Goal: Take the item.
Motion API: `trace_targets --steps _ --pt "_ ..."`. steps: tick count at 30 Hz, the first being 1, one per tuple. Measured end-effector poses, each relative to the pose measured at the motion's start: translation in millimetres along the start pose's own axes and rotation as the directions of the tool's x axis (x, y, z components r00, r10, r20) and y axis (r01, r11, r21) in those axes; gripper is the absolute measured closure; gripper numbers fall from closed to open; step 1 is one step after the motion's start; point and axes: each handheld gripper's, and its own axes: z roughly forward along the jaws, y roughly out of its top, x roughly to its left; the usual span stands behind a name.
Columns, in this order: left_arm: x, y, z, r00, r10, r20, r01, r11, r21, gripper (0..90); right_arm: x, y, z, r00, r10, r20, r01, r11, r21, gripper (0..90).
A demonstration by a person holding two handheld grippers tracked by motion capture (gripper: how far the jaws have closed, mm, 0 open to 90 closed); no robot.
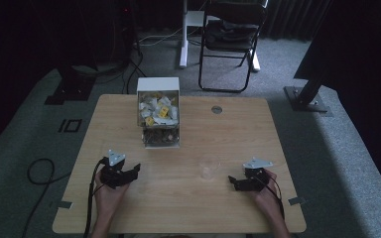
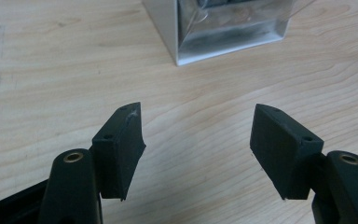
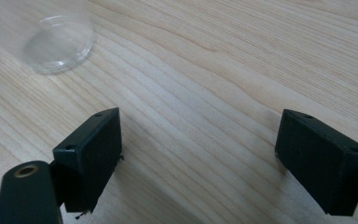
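Observation:
A clear box [image 1: 158,111] with a white frame stands at the table's far middle and holds several small white and yellow packets [image 1: 158,110]. Its lower corner [image 2: 223,35] appears at the top of the left gripper view. A clear plastic cup [image 1: 209,168] stands upright near the table's middle; its base [image 3: 58,44] is at the upper left of the right gripper view. My left gripper [image 1: 135,171] rests low at the table's front left, open, nothing between its jaws [image 2: 198,135]. My right gripper [image 1: 232,181] sits at the front right, open and bare [image 3: 198,154], pointing toward the cup.
The wooden table [image 1: 188,208] has a round cable hole [image 1: 217,109] at the far right. Behind it stand a black folding chair [image 1: 230,37] and a white desk leg [image 1: 183,34]. A black cable [image 1: 39,173] loops on the grey carpet at left.

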Motion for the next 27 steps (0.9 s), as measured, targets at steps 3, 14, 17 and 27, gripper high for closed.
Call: trace_targets --steps 3,14,17,27 --pt "-2.2 3.3 0.0 1.0000 0.007 0.002 -0.007 1.0000 -0.006 35.4 0.3 0.4 0.3 1.0000 -0.001 -0.002 0.001 1.000 0.001 14.4" --pt "-9.0 11.3 1.0 0.9996 0.021 0.016 -0.021 0.9996 -0.018 35.9 0.4 0.4 0.4 1.0000 -0.001 -0.003 0.001 1.000 0.002 14.3" --pt "-10.4 14.4 0.8 0.9995 0.022 0.023 -0.021 0.9994 -0.026 36.8 0.3 0.4 0.4 1.0000 -0.001 -0.003 0.001 1.000 0.002 14.3" --pt "-17.5 26.8 4.0 0.9984 0.046 0.033 -0.045 0.9978 -0.050 38.1 0.5 0.7 0.7 1.0000 -0.002 -0.005 0.002 1.000 0.002 14.3"
